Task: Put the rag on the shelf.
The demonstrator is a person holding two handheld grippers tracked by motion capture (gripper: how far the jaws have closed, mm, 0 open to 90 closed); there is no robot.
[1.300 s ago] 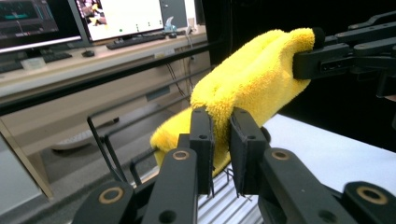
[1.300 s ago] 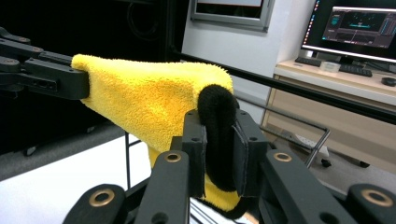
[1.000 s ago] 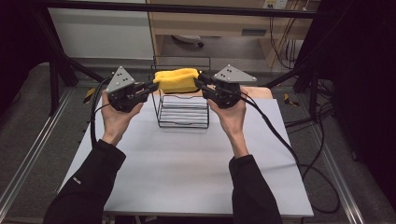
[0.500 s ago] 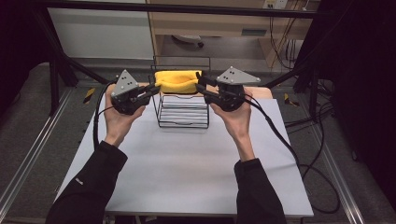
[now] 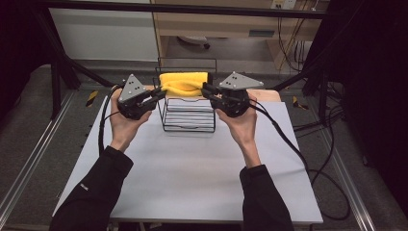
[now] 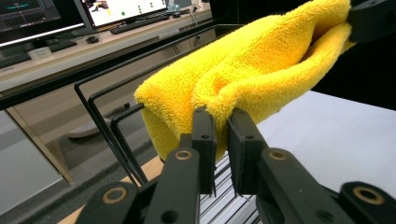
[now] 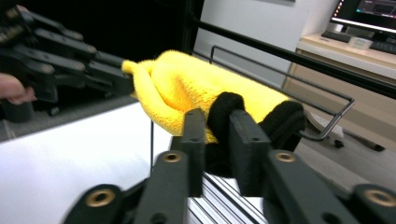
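Observation:
A fluffy yellow towel (image 5: 185,83) hangs stretched between my two grippers, just above the top of a black wire rack (image 5: 188,115) on the white table (image 5: 192,178). My left gripper (image 5: 161,91) is shut on the towel's left end; its jaws have just eased open slightly, with the towel (image 6: 261,70) still pinched in them (image 6: 222,126). My right gripper (image 5: 207,90) is shut on the right end. Its jaws (image 7: 217,121) have just been closing on the towel (image 7: 187,88) at its black trim (image 7: 285,119).
Cables (image 5: 308,159) trail off the table's right side. Beyond the rack runs a black frame bar (image 5: 192,7), with a wooden shelf unit behind it. A desk with monitors (image 6: 116,9) and a keyboard stands farther off.
The towel now lies flatter and straighter between the grippers than a second ago. Both hands have hardly moved.

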